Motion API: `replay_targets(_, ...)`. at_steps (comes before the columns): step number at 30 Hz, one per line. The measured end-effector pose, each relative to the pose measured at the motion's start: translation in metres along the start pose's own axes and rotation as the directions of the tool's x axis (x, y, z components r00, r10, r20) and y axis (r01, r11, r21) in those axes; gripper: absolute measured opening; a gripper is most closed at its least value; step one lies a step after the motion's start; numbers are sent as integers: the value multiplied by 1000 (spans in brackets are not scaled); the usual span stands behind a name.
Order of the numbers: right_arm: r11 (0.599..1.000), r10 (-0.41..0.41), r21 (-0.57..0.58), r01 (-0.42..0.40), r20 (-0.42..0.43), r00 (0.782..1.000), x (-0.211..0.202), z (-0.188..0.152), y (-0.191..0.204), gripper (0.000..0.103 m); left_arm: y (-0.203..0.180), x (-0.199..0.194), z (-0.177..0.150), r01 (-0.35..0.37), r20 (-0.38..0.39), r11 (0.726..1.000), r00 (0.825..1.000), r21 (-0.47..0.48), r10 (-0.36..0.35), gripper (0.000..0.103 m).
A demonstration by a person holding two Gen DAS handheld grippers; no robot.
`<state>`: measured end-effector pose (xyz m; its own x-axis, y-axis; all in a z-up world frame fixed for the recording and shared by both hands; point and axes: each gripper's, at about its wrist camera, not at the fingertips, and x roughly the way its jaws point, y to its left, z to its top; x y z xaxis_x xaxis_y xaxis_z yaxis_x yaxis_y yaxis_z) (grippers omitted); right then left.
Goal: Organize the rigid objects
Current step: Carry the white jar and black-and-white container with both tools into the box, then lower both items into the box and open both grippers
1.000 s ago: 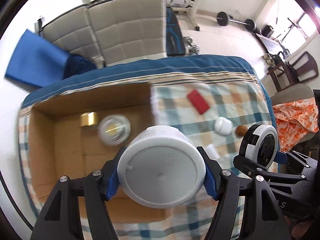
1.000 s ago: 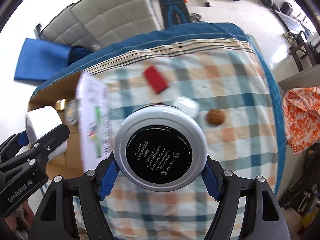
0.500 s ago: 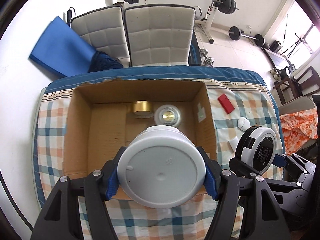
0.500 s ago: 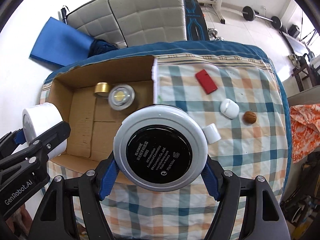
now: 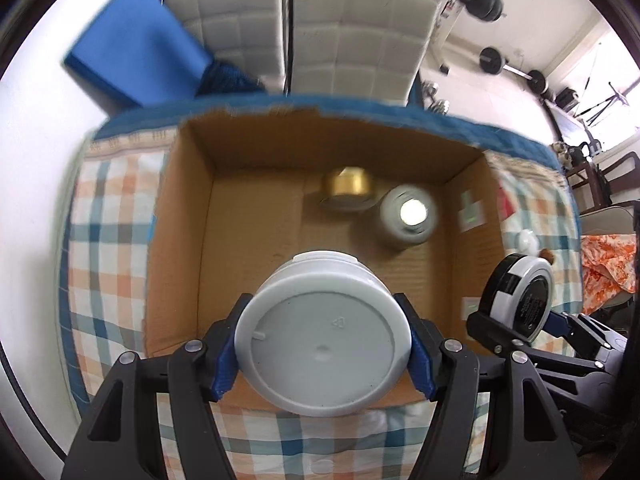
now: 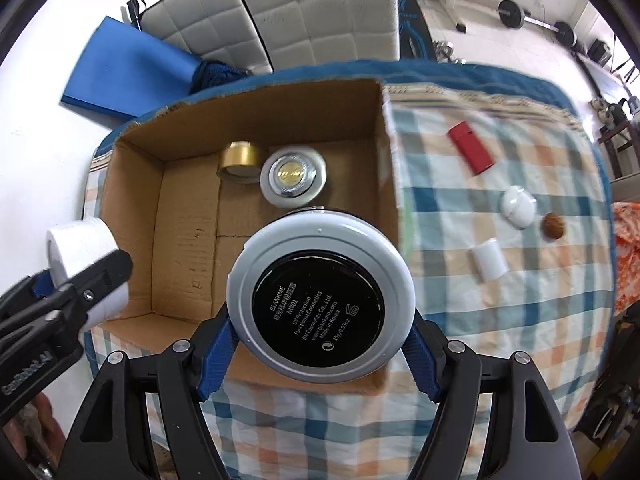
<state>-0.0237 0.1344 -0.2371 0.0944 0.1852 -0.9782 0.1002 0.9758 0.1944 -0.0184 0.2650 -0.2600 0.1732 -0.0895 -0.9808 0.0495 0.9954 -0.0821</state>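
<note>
My left gripper [image 5: 322,354] is shut on a white round jar [image 5: 322,340], held above the near edge of an open cardboard box [image 5: 256,224]. My right gripper [image 6: 320,350] is shut on a round cosmetic compact [image 6: 320,300] with a black labelled base, held over the box's near right corner [image 6: 188,236]. Inside the box stand a gold tin [image 6: 240,158] and a silver-rimmed jar [image 6: 293,178]. The compact also shows in the left wrist view [image 5: 520,296], the white jar in the right wrist view [image 6: 86,264].
On the checked cloth right of the box lie a red case [image 6: 470,148], a white round case [image 6: 518,206], a brown nut [image 6: 554,226] and a small white block [image 6: 489,258]. Grey chairs [image 6: 320,12] and a blue mat [image 6: 128,76] stand behind the table.
Both grippers have moved left and closer to the box with their loads. The box now fills the middle of both views.
</note>
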Motion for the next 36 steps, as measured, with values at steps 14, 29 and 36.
replay_targets(14,1000,-6,-10,4,-163,987,116,27,28,76,41,130,9,38,-275,998,960,-54,-51,66)
replay_targets(29,1000,-20,-21,15,-305,952,163,22,17,77,42,143,-13,4,-371,999,928,-45,-21,66)
replay_targets(36,1000,-15,-26,8,-301,954,148,31,8,78,45,122,-13,11,-379,998,925,-56,-31,68)
